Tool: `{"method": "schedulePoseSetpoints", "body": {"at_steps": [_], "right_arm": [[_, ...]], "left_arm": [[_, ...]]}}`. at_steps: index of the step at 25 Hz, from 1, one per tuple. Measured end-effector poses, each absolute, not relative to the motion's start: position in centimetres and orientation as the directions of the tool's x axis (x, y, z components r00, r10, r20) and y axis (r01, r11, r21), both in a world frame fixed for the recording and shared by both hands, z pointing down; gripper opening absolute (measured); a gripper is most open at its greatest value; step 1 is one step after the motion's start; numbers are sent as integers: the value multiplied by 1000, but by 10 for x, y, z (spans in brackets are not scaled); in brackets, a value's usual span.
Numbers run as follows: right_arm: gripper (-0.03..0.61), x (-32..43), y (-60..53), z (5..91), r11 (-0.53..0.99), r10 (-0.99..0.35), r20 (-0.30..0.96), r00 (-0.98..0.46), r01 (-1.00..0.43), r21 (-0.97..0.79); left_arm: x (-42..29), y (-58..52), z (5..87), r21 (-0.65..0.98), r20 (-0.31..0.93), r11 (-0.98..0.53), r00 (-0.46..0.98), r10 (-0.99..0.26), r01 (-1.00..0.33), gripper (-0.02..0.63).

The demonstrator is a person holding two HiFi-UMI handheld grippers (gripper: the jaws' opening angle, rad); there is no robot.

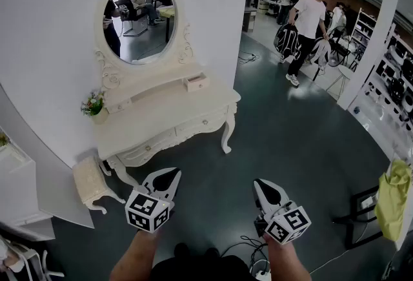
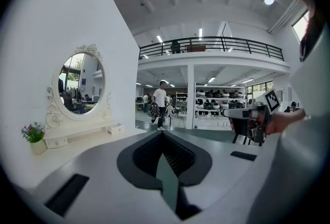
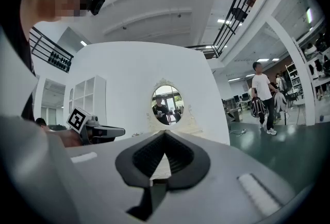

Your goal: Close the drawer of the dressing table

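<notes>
Far left, ahead of the left gripper (image 1: 175, 173), a small white stool (image 1: 90, 183) sits tucked by the dressing table (image 1: 164, 119). A flower pot (image 1: 95, 107) is on the table's left end and the oval mirror (image 1: 143, 15) stands above it. The table's front edge runs ahead of the left gripper, well apart from it, with bare dark floor (image 1: 290, 131) between. On the upper shelf, at its right end, one small drawer (image 1: 197, 83) juts out past the shelf front. The table's right corner and curved leg (image 1: 227, 137) face open floor.

The left gripper's own view shows its jaws tip to tip with nothing between them, aimed past the table's right side. The right gripper (image 1: 258, 183) is beside it, jaws pressed together too and empty, pointing level at the mirror. There is wide clear floor ahead of and right of the right gripper. Cables (image 1: 248, 249) lie just below it. Far ahead, a person (image 1: 304, 21) walks. At the right edge is a chair draped with yellow cloth (image 1: 393, 199).
</notes>
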State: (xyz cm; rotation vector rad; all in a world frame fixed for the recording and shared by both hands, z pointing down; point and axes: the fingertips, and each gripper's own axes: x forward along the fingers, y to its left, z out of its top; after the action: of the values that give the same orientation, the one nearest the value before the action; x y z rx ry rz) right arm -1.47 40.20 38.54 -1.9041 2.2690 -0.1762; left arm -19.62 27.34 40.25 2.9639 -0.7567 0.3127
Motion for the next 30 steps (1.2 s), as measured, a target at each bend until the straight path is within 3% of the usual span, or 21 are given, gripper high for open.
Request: {"method": "schedulePoseSetpoints", "body": {"at_steps": [10,30], "right_arm": [[8,-48,390,375,227,-974,-62,-219,-955,-189],[11,-7,428,394,229,-973,-50,-223,-945,-235]], "left_arm": [[-209,276,391,23,179,-879,867,-464,-476,5],[-181,303,410,49,218,-868,853,-474,-494,5]]}}
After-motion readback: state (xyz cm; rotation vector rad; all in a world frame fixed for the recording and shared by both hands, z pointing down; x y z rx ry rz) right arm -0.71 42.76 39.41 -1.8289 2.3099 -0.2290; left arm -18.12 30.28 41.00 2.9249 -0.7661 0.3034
